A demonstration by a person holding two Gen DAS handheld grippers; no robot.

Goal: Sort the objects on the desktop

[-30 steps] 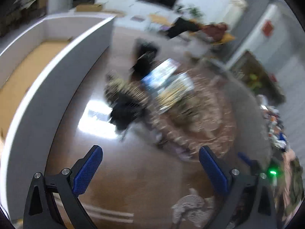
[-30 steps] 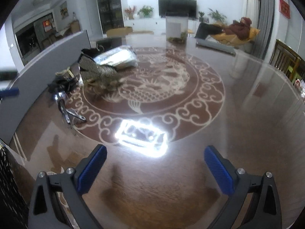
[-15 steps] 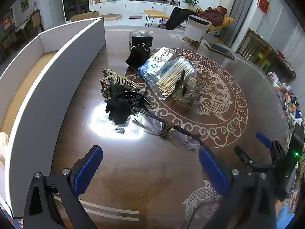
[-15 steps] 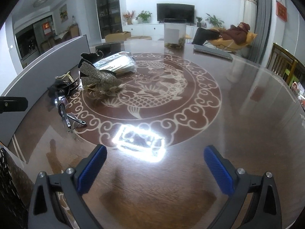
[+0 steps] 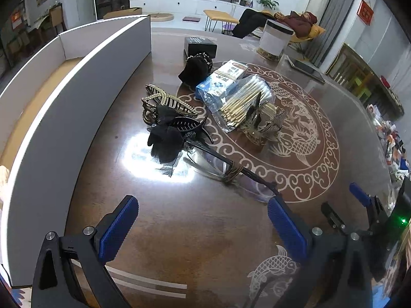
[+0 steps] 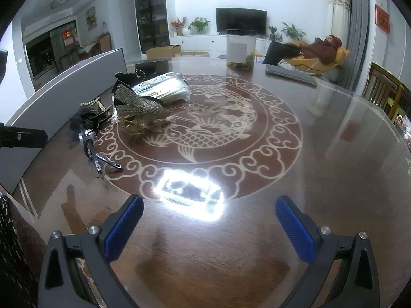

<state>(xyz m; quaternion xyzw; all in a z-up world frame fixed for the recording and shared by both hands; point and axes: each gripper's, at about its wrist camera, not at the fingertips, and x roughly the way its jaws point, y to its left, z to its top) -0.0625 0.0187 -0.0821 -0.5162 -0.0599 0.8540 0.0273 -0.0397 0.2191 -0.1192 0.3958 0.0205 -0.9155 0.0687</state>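
A heap of small things is seen in the middle of the round brown table [image 5: 195, 231], to the left of its fish pattern. At the near end of the heap a pair of glasses [image 5: 226, 172] is laid, touching a black bow clip [image 5: 165, 141]. Just behind it a striped, pearl-edged hair claw [image 5: 167, 101] is found. To the right a bag of cotton swabs [image 5: 244, 102] is propped on a glittery bow clip [image 6: 140, 107], with a blue-and-white packet [image 5: 223, 77] beside it. Further off, a black pouch [image 5: 195, 70] and a small black box [image 5: 200, 46] are seen. A long white box [image 5: 64, 97] is stood along the left edge of the table.

The left gripper [image 5: 203, 227] is held above bare tabletop near the glasses, its blue fingers [image 5: 117, 231] spread wide, nothing between them. The right gripper [image 6: 208, 227] is held over a bright lamp reflection, fingers [image 6: 295, 231] likewise wide apart and empty. A clear jar [image 6: 240, 48] is stood at the far side.
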